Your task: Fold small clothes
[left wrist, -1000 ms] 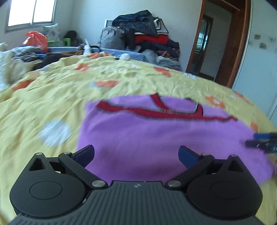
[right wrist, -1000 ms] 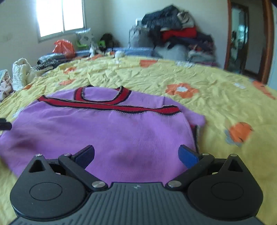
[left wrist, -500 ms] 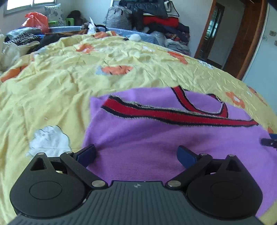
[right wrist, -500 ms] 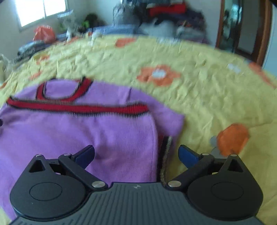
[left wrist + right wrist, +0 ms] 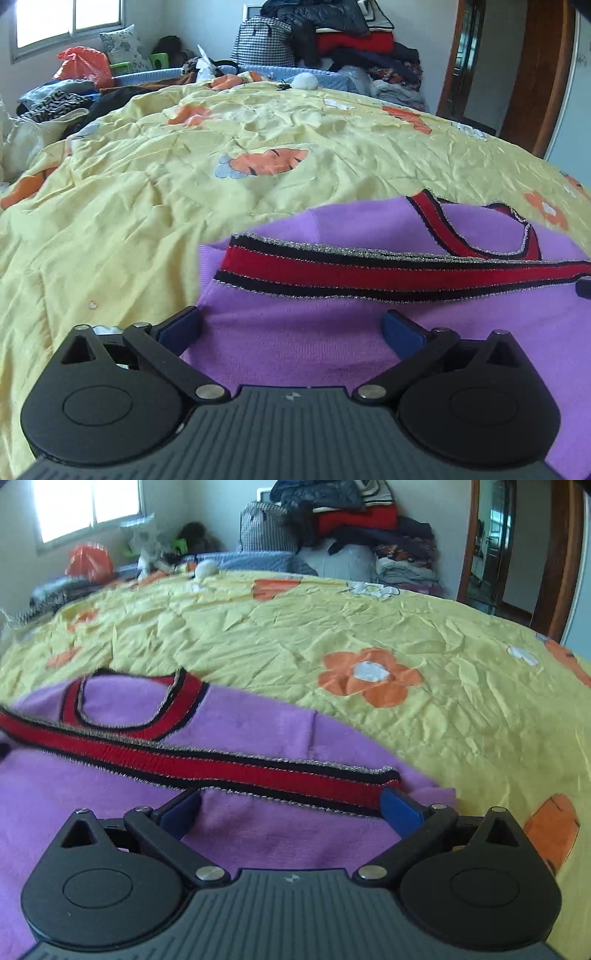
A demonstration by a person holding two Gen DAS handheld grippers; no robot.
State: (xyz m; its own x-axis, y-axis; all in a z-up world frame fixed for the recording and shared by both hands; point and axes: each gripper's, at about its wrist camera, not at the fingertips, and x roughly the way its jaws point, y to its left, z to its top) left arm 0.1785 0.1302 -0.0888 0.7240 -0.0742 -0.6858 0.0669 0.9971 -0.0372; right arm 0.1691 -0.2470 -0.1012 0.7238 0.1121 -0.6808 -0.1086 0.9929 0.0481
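A small purple knitted sweater (image 5: 332, 332) with red and black striped trim lies flat on the crumpled yellow flowered bedspread (image 5: 184, 177), its hem band doubled up toward the neckline, which looks to me like a first fold already made. The left gripper (image 5: 291, 328) hangs low over the garment's left edge and the right gripper (image 5: 291, 806) over its right end, both with fingers spread wide and holding nothing. I'd guess they sit at opposite ends so each can pinch a side for the next fold.
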